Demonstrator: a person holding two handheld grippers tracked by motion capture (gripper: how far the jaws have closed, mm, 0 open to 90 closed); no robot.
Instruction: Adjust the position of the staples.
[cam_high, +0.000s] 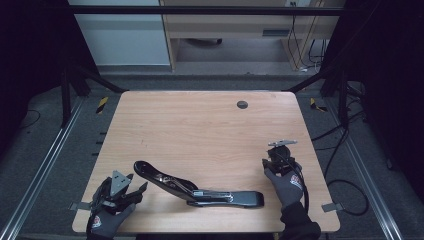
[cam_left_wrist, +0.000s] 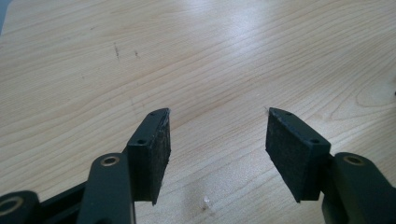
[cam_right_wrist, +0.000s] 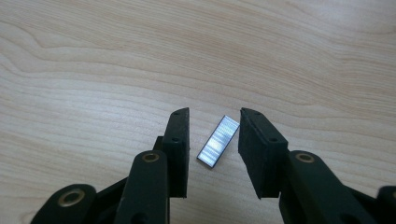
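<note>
Silver staple strip (cam_right_wrist: 218, 141) lies flat on the tabletop (cam_high: 200, 130), right of the opened black stapler (cam_high: 200, 187), between the right gripper's (cam_right_wrist: 214, 128) parted jaws, untouched. Left of the stapler, the left gripper (cam_left_wrist: 217, 135) stands open, empty.

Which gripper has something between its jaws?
The right gripper: a strip of staples lies between its open jaws. The left gripper frames bare table.

Left tool (cam_left_wrist: 217, 140) and right tool (cam_right_wrist: 215, 140) both gape, jaws apart
</note>
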